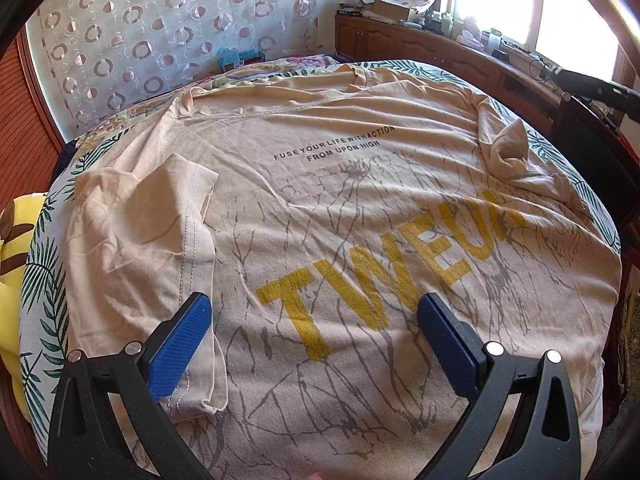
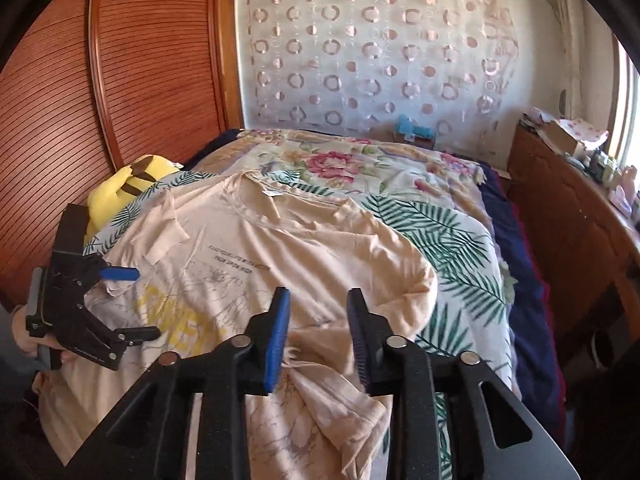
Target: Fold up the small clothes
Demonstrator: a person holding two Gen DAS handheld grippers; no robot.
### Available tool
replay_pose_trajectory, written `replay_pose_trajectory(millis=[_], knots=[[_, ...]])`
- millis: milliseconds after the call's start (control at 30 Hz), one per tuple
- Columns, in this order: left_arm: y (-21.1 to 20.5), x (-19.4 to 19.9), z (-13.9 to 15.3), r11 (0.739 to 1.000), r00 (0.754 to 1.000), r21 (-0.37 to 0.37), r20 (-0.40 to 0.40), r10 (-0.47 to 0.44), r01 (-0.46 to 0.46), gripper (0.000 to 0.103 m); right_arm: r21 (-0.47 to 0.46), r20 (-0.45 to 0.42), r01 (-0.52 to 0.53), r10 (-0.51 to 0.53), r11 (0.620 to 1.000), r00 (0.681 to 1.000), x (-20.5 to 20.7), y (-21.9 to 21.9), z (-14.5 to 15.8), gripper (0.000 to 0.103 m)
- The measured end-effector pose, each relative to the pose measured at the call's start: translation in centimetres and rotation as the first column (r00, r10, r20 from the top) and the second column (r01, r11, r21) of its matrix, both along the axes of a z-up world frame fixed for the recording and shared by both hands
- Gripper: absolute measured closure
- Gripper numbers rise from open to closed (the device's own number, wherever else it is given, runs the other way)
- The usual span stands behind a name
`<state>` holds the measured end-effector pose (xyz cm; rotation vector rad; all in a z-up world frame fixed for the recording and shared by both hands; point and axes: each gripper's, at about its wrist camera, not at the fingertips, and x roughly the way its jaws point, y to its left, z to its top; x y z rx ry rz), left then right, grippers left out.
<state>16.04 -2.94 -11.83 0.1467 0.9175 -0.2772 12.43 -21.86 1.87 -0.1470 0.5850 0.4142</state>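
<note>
A beige T-shirt [image 1: 320, 200] with yellow letters and grey line print lies face up on the bed. Its left sleeve [image 1: 160, 220] is folded inward over the body. My left gripper [image 1: 314, 304] hovers over the shirt's lower part, blue pads wide apart, nothing between them. In the right wrist view the left gripper [image 2: 134, 304] sits at the left with a hand behind it. My right gripper [image 2: 319, 320] stands above the shirt's [image 2: 320, 240] right side, jaws partly apart. Crumpled cloth [image 2: 320, 400] lies just below them, and the pads do not press on it.
The shirt rests on a leaf-print sheet [image 2: 440, 232] over a floral quilt [image 2: 340, 160]. A yellow plush toy [image 2: 128, 188] lies at the bed's left edge by a slatted wooden door [image 2: 80, 100]. A cluttered wooden cabinet [image 2: 580, 220] runs along the right under the window.
</note>
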Motion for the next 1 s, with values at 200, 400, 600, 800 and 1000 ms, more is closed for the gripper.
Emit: replay_pose_trajectory(millis=[200,400,600,800,1000], knots=[[0.0,0.0,0.0,1.0,1.0,0.0,0.0,0.0,0.0,0.0,0.016,-0.117,0.054,-0.052,0.998,0.992,-0.4,-2.3,-3.1,0.061],[0.0,0.0,0.0,1.0,1.0,0.0,0.0,0.0,0.0,0.0,-0.023,-0.206,0.069,-0.072,0.997,0.976,0.4,-2.5,-6.3,0.061],[0.0,0.0,0.0,1.0,1.0,0.0,0.0,0.0,0.0,0.0,-0.037,-0.121,0.044,-0.048,0.998,0.991,-0.6,-1.6,-5.5,0.098],[0.0,0.0,0.0,1.0,1.0,-0.001,0.0,0.0,0.0,0.0,-0.023,-0.11,-0.048,0.045,0.999,0.993,-3.9,-0.8,-5.4,0.098],[0.0,0.0,0.0,1.0,1.0,-0.001,0.0,0.0,0.0,0.0,-0.087,-0.166,-0.115,0.1,0.989,0.981,-5.1,0.9,-6.5,0.098]])
